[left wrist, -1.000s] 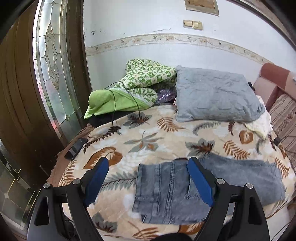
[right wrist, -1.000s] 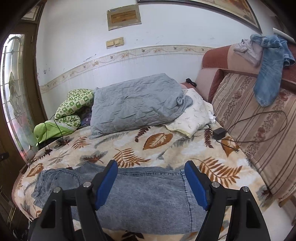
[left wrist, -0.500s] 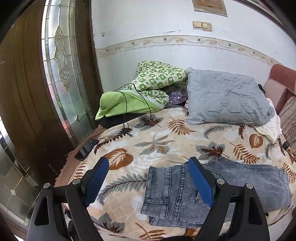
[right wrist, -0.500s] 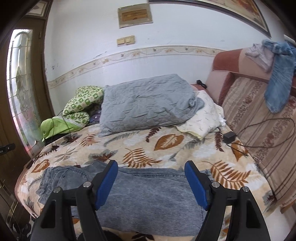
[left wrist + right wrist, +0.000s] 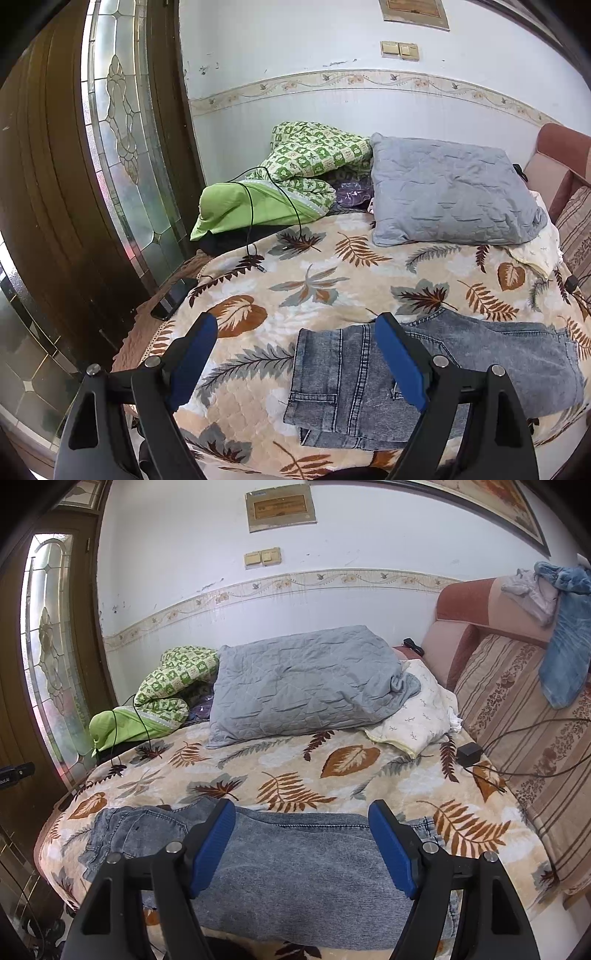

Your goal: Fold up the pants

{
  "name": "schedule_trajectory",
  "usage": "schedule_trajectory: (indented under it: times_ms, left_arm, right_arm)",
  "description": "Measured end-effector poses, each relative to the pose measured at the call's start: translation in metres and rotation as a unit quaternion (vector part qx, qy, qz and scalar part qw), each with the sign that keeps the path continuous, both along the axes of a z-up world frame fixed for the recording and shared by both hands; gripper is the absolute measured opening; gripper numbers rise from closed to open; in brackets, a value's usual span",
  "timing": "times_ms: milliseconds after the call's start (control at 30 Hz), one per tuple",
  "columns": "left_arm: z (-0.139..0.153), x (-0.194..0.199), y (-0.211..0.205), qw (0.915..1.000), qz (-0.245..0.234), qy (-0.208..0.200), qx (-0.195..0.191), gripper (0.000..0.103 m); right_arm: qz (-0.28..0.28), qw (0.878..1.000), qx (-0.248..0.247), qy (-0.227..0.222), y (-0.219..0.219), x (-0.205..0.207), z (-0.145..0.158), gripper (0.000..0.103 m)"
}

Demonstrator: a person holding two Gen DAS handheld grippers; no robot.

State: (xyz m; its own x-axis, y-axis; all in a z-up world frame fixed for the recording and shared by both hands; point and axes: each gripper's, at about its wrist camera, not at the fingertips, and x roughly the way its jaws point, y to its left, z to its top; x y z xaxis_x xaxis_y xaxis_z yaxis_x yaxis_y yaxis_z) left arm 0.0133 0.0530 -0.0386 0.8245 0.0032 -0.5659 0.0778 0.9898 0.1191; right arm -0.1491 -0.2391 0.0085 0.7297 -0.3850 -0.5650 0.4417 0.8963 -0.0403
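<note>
Grey-blue denim pants (image 5: 491,369) (image 5: 303,864) lie folded flat along the near edge of a bed with a leaf-print blanket (image 5: 314,280) (image 5: 295,771). The waistband end with pockets points to the left. My left gripper (image 5: 295,328) hovers open above the blanket, its right finger over the waistband end, nothing between the blue pads. My right gripper (image 5: 301,816) hangs open over the middle of the pants, with only cloth beneath it and no grip on it.
A grey pillow (image 5: 447,192) (image 5: 306,690), a green patterned quilt (image 5: 310,162) and a cream pillow (image 5: 417,705) lie at the back. A black cable (image 5: 258,206) trails over the green bedding. A phone (image 5: 173,295) lies at the left bed edge. A charger (image 5: 468,754) and striped sofa back (image 5: 524,716) are at right.
The left view has swung leftward, so the pants now sit further right in it. The right view has shifted rightward a little. Both grippers stay open; the pants have not moved.
</note>
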Motion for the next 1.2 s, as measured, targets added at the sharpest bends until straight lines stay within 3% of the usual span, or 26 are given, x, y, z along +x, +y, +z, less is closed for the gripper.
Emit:
schedule_trajectory:
  times_ms: [1200]
  left_arm:
    - [-0.01,0.005,0.012,0.9997,0.019,0.003,0.011,0.087]
  right_arm:
    - [0.0,1.0,0.014,0.018,-0.002,0.006,-0.014,0.077]
